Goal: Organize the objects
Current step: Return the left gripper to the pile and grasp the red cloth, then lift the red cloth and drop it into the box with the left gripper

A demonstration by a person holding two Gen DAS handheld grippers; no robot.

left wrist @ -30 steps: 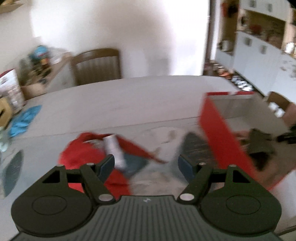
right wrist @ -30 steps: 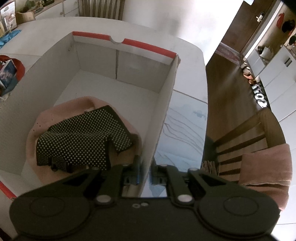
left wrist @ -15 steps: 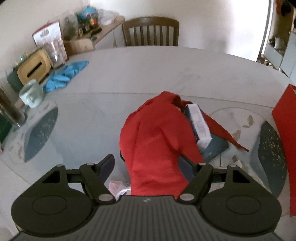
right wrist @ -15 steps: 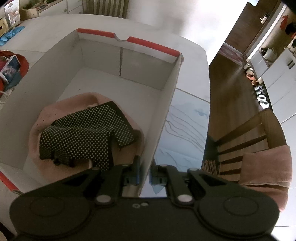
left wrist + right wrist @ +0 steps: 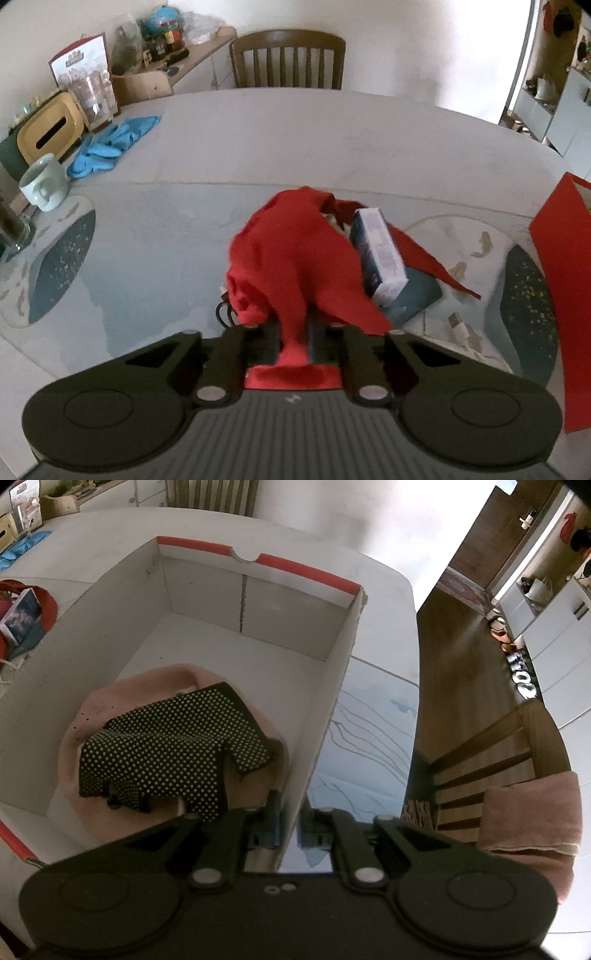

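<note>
A red cloth [image 5: 295, 258] lies bunched on the table, and its near fold sits pinched between the closing jaws of my left gripper [image 5: 293, 341]. A white and blue carton [image 5: 380, 254] leans on the cloth's right side, over a dark flat item [image 5: 415, 295]. My right gripper [image 5: 291, 823] is shut on the right wall of the open cardboard box [image 5: 332, 686]. Inside the box a black dotted cloth [image 5: 173, 746] lies on a pink cloth [image 5: 125, 701]. The red cloth [image 5: 48, 602] and carton [image 5: 20, 614] show at the left edge of the right wrist view.
A mint mug [image 5: 42, 182], blue gloves [image 5: 110, 144], a yellow tissue box [image 5: 48, 133] and clutter line the table's far left. A white cable [image 5: 461, 332] lies near the cloth. The box's red side [image 5: 565, 295] stands at right. Wooden chairs [image 5: 288, 61] [image 5: 491, 760] flank the table.
My left gripper swung left and down over the red cloth, then its jaws went from wide open to pinching the cloth's near fold. The right gripper kept its hold on the box wall.
</note>
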